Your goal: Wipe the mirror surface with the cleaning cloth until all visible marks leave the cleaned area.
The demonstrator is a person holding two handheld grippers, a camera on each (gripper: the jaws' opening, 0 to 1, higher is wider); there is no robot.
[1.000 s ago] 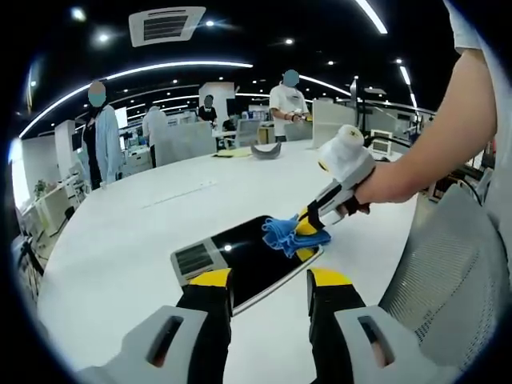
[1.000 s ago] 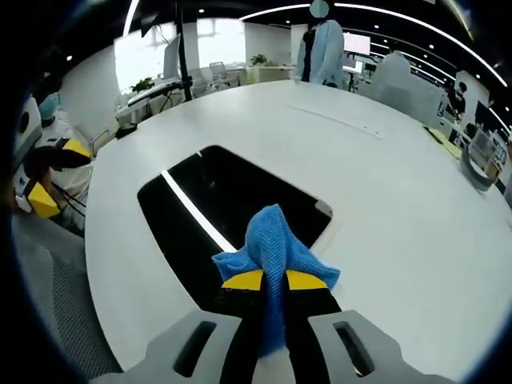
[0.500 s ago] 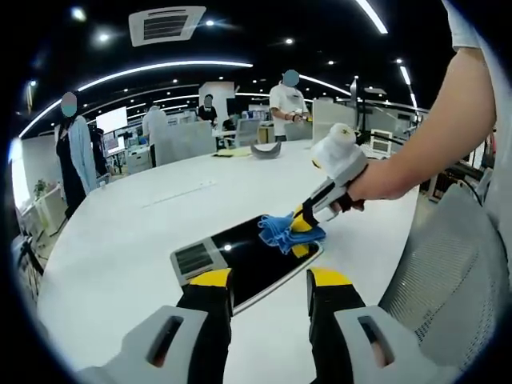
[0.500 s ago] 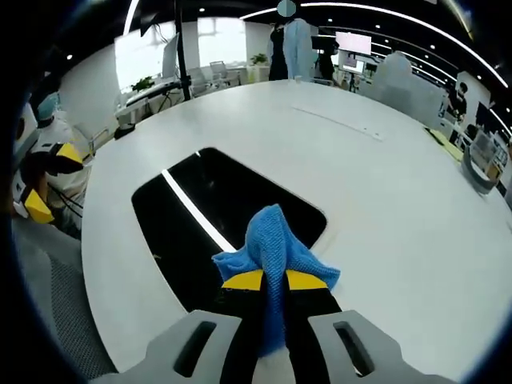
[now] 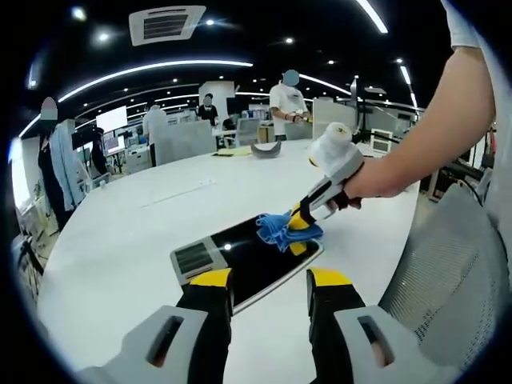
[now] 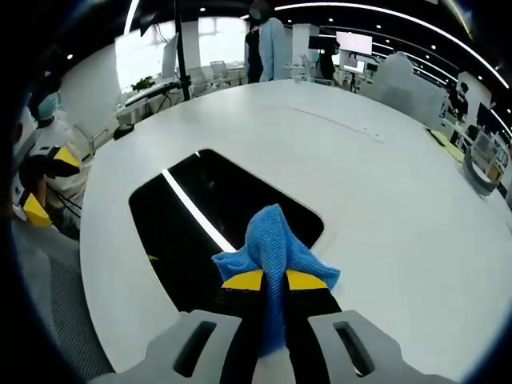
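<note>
Mirror flat on the white tabletop, near the edge closest to the person, dark glass reflecting a ceiling light strip as a bright line in the right gripper view. Rounded corners, a pale grille-like reflection at one end in the left gripper view.

Cleaning cloth, blue and bunched, pinched between the closed yellow-tipped jaws of the right tool. Pressed down on the mirror near its edge on the person's side, folds spilling out to either side of the jaw tips. Held by a hand at the end of a bare arm reaching in from the right of the left gripper view.

Left tool just short of the mirror's near end, jaws wide apart and gripping nothing, the mirror edge visible in the gap between them. Seen also at the left margin of the right gripper view, beyond the tabletop edge.

Grey mesh chair beside the tabletop on the right of the left gripper view. Small grey dish-like object far across the tabletop. Several people standing among desks in the open office behind, long ceiling light strips overhead.

No marks discernible on the glass at this resolution.
</note>
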